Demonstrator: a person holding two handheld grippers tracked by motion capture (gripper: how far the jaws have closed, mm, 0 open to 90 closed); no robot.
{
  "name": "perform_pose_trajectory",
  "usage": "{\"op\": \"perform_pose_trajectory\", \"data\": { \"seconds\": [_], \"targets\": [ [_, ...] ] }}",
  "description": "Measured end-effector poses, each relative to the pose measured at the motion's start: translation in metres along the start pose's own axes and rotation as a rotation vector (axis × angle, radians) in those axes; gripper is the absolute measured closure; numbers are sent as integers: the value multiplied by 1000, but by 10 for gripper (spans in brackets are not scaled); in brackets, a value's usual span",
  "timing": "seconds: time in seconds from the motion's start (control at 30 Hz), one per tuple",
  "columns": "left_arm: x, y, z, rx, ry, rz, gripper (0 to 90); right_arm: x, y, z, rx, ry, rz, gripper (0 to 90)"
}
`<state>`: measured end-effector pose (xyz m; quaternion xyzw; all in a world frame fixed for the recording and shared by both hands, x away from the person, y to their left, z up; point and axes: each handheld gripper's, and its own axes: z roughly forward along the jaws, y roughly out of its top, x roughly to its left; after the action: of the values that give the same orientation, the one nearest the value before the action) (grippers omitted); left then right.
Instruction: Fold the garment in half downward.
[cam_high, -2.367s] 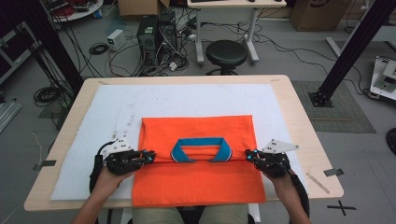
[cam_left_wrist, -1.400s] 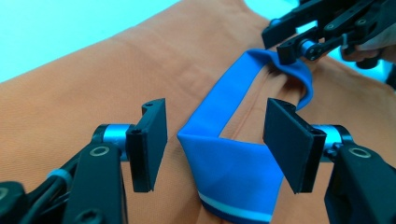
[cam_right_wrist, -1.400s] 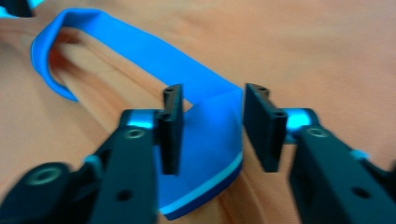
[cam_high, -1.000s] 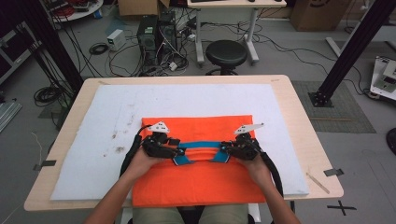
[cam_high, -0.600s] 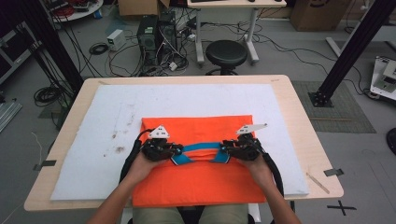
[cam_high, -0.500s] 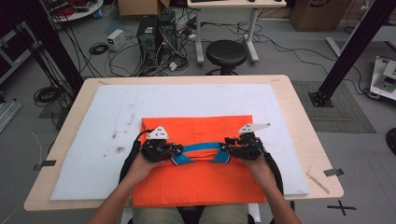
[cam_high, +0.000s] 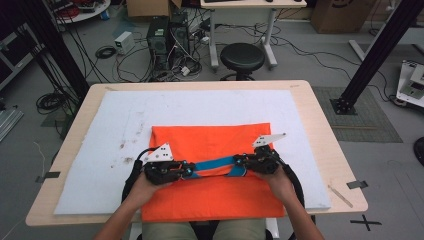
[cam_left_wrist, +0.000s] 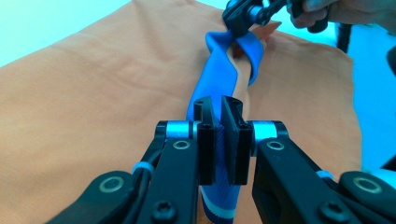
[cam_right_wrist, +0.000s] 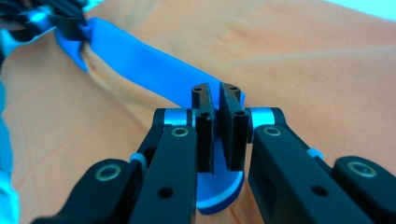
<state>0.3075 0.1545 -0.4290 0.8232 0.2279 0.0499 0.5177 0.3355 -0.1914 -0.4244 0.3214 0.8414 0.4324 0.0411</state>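
**Orange garment with blue collar band, pinched at both ends of the neckline**

Since the earliest frame both hands have come inward from the garment's side edges to the collar, and the blue loop that lay open there is now drawn into a flat strip; the jaws of both claws have just been closing, with the band between them.

Nearest, in the high view, two forearms enter from the bottom edge. The left claw (cam_high: 186, 170) is pressed together on one end of the blue collar band (cam_high: 215, 165); its own view shows the pads clamped on the ribbed blue edge (cam_left_wrist: 219, 140). The right claw (cam_high: 241, 163) pinches the other end, and in its view the band (cam_right_wrist: 140, 58) runs off taut toward the other claw.

The orange garment (cam_high: 215, 142) lies folded flat on the white padded mat (cam_high: 200, 105) that covers the wooden surface (cam_high: 325, 130), its near edge hanging just over the mat's front. The cloth is thin, matte and softly creased: light, limp, not fragile. It will likely sag and drag wherever unsupported. The band is thicker, ribbed knit with a pale stripe, and likely stretchy, so it offers the firmest hold; a seam or doubled edge grips better than a single layer, which could slide out.

Beyond the surface: a black stool (cam_high: 242, 57), cables and computer cases on the floor.
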Motion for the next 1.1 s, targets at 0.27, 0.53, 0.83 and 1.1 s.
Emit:
{"op": "perform_pose_trajectory", "data": {
  "seconds": [0.27, 0.53, 0.83, 1.1],
  "targets": [
    [6, -3, -22, -62, 43, -62, 696, 15, -18, -23, -46, 50, -93, 860],
    [19, -6, -41, -141, 120, -116, 621, 25, -33, -41, -82, 93, -110, 700],
    [23, -8, -40, -139, 154, -128, 575, 18, -20, -36, -145, -127, 17, 703],
    [26, -8, -40, -145, 174, -146, 505, 24, -11, -10, -45, -50, -46, 766]
  ]
}}
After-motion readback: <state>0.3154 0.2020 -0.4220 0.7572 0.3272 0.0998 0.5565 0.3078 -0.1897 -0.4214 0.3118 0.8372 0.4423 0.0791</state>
